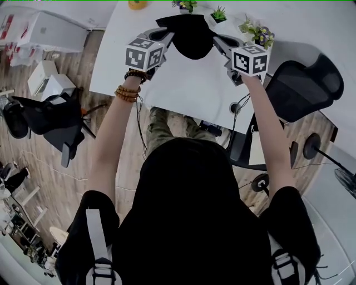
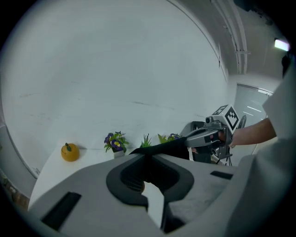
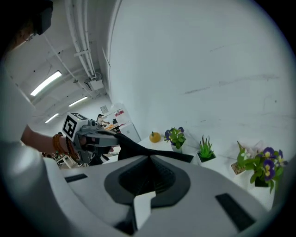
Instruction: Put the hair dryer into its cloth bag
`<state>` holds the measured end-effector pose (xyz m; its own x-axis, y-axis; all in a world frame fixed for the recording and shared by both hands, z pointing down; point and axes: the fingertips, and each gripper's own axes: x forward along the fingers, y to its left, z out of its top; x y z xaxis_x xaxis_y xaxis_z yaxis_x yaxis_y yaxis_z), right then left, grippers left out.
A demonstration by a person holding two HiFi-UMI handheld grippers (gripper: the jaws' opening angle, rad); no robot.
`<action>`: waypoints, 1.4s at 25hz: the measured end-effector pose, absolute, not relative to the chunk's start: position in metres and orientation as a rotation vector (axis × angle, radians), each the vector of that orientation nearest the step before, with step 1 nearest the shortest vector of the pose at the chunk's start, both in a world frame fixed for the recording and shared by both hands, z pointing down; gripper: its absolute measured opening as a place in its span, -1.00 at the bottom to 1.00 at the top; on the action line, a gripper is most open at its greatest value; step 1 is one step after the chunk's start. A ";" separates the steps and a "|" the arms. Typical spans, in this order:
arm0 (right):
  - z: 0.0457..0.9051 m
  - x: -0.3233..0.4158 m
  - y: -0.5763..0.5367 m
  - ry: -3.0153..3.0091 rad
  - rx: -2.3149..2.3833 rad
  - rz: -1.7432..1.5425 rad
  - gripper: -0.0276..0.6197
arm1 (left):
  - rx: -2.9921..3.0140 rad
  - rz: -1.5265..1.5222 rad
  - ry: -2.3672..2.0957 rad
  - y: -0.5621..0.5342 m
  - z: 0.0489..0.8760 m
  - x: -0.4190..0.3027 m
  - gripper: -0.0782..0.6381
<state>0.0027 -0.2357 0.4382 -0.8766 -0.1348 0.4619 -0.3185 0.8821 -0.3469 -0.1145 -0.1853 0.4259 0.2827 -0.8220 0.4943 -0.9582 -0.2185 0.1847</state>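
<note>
1. Head view: both grippers are held over the far half of the white table (image 1: 189, 94), with the black cloth bag (image 1: 192, 34) stretched between them.
   - The left gripper (image 1: 167, 35) is clenched on the bag's left edge.
   - The right gripper (image 1: 218, 40) is clenched on the bag's right edge.
   - The bag sags in a rounded bulge above the table. What it holds cannot be told.
   - Small potted plants (image 1: 218, 14) stand along the table's back edge, and a black office chair (image 1: 308, 83) stands off its right side.
   - Bead bracelets (image 1: 129, 92) circle the left wrist.

2. Left gripper view: the left gripper's (image 2: 147, 155) jaws are pressed together on a fold of the cloth bag (image 2: 169, 147).
   - The bag runs taut above the table (image 2: 51, 173) to the right gripper (image 2: 188, 139).
   - An orange ornament (image 2: 70, 152) sits near the table's back edge.

3. Right gripper view: the right gripper's (image 3: 149, 158) jaws pinch the bag's (image 3: 134, 147) other edge.
   - The cloth stretches over the table (image 3: 222, 159) towards the left gripper (image 3: 113, 135), which is closed on it.
</note>
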 end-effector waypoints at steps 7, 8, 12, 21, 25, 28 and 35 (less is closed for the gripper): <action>0.485 0.033 -0.196 -2.539 0.276 0.646 -0.81 | 2.037 0.433 -1.532 -0.132 0.474 -0.080 -0.68; 0.493 0.037 -0.190 -2.524 0.268 0.654 -0.81 | 2.020 0.453 -1.520 -0.123 0.485 -0.074 -0.68; 0.525 0.054 -0.165 -2.476 0.239 0.610 -0.81 | 1.973 0.584 -1.478 -0.087 0.532 -0.052 -0.68; 0.574 0.084 -0.125 -2.421 0.232 0.525 -0.80 | 1.881 0.680 -1.397 -0.032 0.605 -0.017 -0.68; 0.600 0.119 -0.107 -2.334 0.329 0.577 -0.80 | 1.837 0.699 -1.349 0.002 0.628 -0.006 -0.66; 0.608 0.148 -0.090 -2.302 0.400 0.568 -0.45 | 1.815 0.697 -1.334 0.030 0.634 -0.009 -0.61; 0.547 0.180 -0.089 -2.376 0.829 0.322 -0.68 | 1.916 0.675 -1.555 0.030 0.580 -0.055 -0.57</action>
